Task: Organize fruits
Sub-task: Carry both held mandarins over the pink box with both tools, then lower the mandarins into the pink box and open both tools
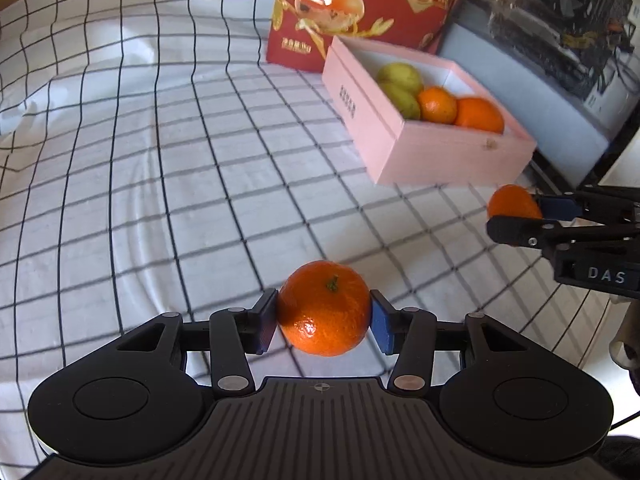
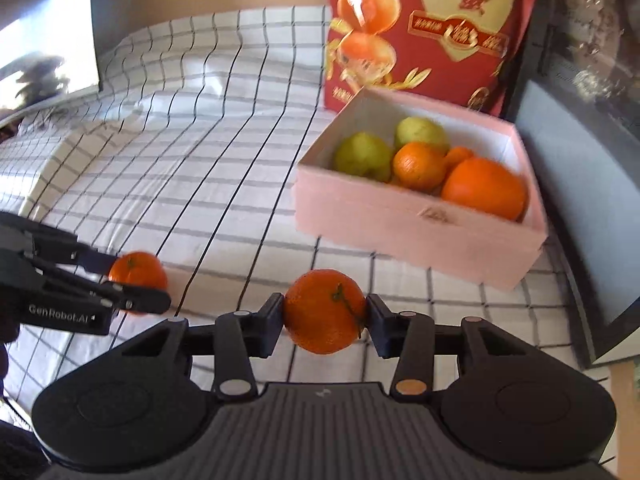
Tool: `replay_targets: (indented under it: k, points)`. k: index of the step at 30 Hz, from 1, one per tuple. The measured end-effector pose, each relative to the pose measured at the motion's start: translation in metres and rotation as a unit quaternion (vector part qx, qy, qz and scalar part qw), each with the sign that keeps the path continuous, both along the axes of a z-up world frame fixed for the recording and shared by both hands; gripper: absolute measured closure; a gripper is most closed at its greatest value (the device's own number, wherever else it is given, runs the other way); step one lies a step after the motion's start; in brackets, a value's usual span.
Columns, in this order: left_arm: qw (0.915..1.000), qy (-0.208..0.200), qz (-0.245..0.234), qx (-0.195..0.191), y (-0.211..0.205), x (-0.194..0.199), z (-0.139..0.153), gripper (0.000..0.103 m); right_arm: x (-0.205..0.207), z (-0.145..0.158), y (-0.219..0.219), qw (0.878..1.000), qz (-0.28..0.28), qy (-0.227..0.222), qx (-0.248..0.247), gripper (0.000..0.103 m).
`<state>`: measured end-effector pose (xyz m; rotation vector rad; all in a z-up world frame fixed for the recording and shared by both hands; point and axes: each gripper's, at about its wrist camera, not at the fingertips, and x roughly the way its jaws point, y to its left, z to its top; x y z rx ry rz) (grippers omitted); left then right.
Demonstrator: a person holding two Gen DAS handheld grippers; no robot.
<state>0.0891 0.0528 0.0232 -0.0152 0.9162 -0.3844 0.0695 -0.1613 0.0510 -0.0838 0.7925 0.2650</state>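
The black two-finger left gripper (image 1: 324,322) is clamped by its blue pads on a round orange mandarin with a green stem (image 1: 324,307), while the matching black right gripper (image 2: 325,320), just beside it, pinches a second orange mandarin (image 2: 325,311), both raised above the surface.

The red carton (image 1: 360,12) is cut off by the top edge in both views, and its printed lettering is too blurred to read. The pink box (image 2: 400,224) shows motion blur; the marking on its near wall cannot be read. A small orange fruit (image 2: 460,155) inside the box is mostly hidden behind the neighbouring fruit. In the left wrist view, the right gripper (image 1: 516,210) covers part of its mandarin (image 1: 510,200), and the frame edge crops the gripper body.
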Motion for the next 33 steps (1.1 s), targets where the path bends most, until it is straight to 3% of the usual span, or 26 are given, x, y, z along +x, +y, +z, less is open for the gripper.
replay_targets:
  k: [4, 13, 18, 24, 27, 30, 33]
  points:
    - [0.9993, -0.018, -0.006, -0.031, -0.010, 0.022, 0.028, 0.050, 0.003, 0.020, -0.016, 0.999, -0.018, -0.031, -0.002, 0.059]
    - [0.9901, -0.116, -0.053, -0.059, -0.066, 0.099, 0.106, 0.050, 0.023, 0.064, -0.063, 0.993, -0.059, -0.104, -0.019, 0.059]
    - [0.9919, -0.095, -0.052, -0.067, -0.101, 0.159, 0.104, 0.050, 0.036, 0.074, -0.088, 0.989, -0.083, -0.119, -0.023, 0.059]
    - [0.9971, -0.036, -0.014, -0.066, -0.119, 0.204, 0.069, 0.050, 0.046, 0.063, -0.101, 0.991, -0.085, -0.104, -0.011, 0.059]
    - [0.9976, -0.042, 0.005, -0.056, -0.115, 0.201, 0.062, 0.050, 0.048, 0.056, -0.104, 0.992, -0.081, -0.095, -0.006, 0.059]
    - [0.9955, -0.054, 0.005, -0.077, -0.103, 0.185, 0.068, 0.050, 0.053, 0.049, -0.104, 0.993, -0.075, -0.089, -0.006, 0.060]
    - [0.9949, -0.082, 0.001, -0.059, -0.099, 0.161, 0.081, 0.050, 0.061, 0.043, -0.102, 0.994, -0.068, -0.083, -0.007, 0.059]
